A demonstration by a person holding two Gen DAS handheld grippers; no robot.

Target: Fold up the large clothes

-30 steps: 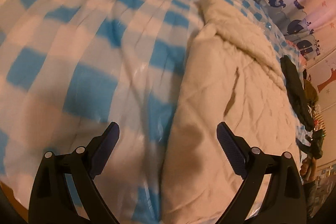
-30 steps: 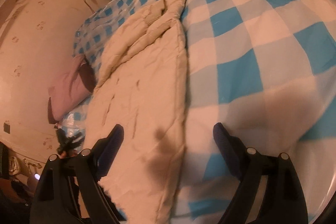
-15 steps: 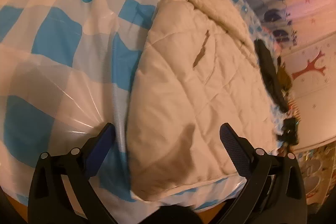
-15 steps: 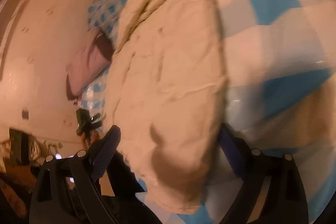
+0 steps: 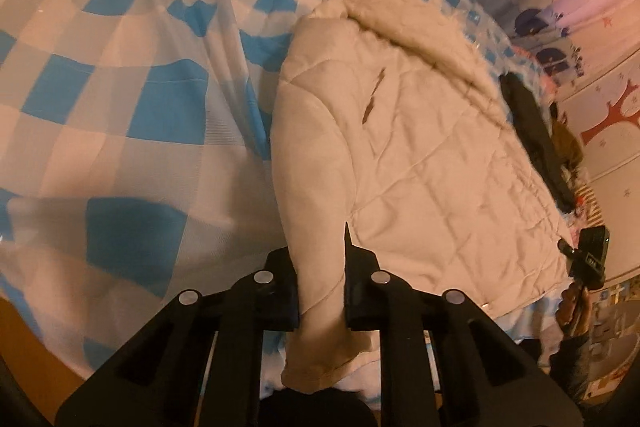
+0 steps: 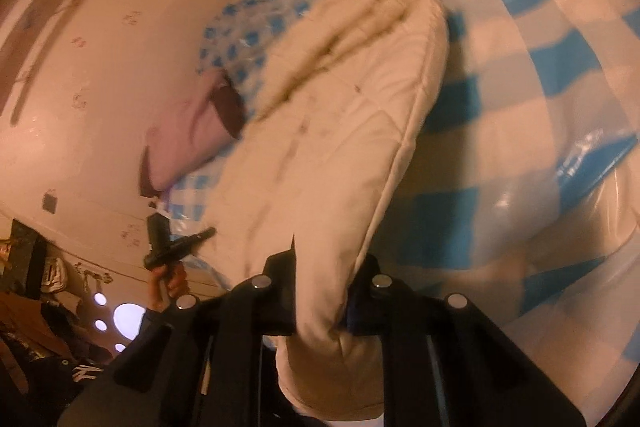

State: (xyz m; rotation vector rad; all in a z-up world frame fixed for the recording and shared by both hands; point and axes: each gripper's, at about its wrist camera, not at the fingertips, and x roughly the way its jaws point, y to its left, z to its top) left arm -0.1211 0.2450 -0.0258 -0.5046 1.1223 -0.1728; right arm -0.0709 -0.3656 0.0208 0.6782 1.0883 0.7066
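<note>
Both pairs of tongs have just been closing, and each now has cloth between its pads. A second ago they stood wide apart over the near edge of the cream quilted coat (image 5: 420,155). Now the left tongs (image 5: 322,291) pinch a bunched corner of its hem, and the right tongs (image 6: 320,291) clamp the thick folded edge at the other near corner. That looks like the grasp that opens a fold: with both near corners held, the hem can probably be lifted and carried toward the collar end.

The coat lies on the bed (image 5: 132,115), stretching away from both cameras toward 12 to 1 o'clock. It is padded, stitched in a diamond pattern, matte and softly creased. A shaggy fleece trim (image 5: 400,11) runs along its far end. The held edge is rounded and puffy, so it may spring or slip a little under the pads.

The bed cover is a blue and white check under a glossy, wrinkled clear plastic sheet. A dark garment (image 5: 532,131) lies along the bed's edge at 3 o'clock in the left view. A pink pillow (image 6: 188,135) sits at 9 o'clock in the right view.
</note>
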